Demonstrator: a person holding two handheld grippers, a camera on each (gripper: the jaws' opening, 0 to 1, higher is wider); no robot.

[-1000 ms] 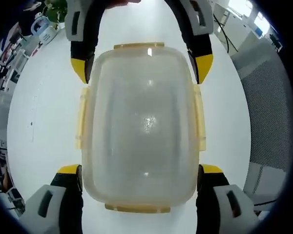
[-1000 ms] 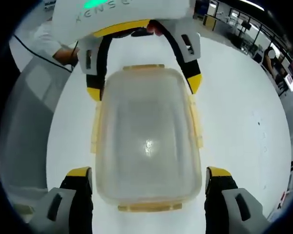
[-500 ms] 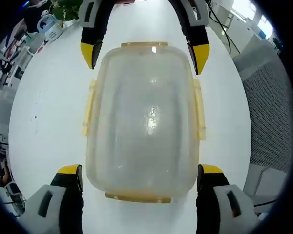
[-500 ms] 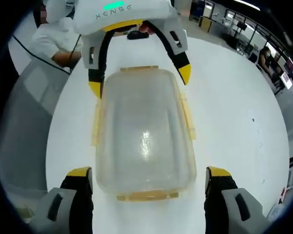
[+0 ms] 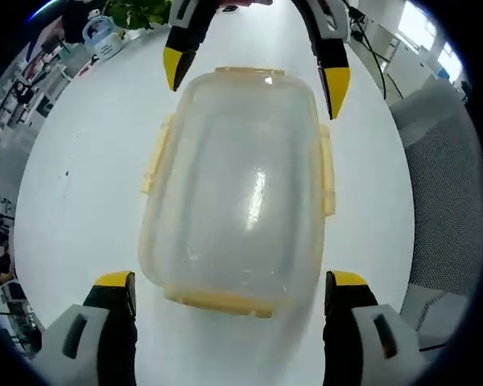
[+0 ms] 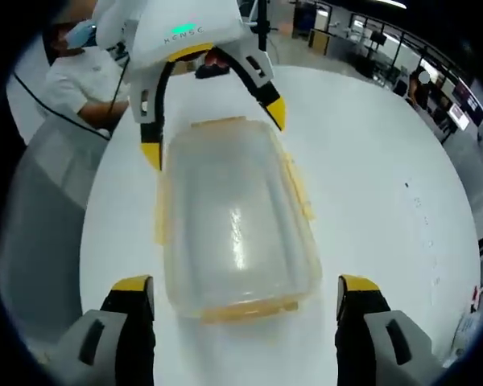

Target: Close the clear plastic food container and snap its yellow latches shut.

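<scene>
The clear container (image 5: 237, 193) sits on the white table (image 5: 80, 185), lid on, between both claws. Left claw (image 5: 229, 289) and right claw (image 6: 245, 293) stand wide open, gripping nothing.

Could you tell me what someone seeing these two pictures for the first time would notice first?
The eye lands on the clear plastic food container with its yellow latches, lying in the middle of a white table. Both open grippers frame it from opposite ends: the left gripper straddles the near end in its own view, while the right gripper, yellow-tipped, stands at the far end.
</scene>
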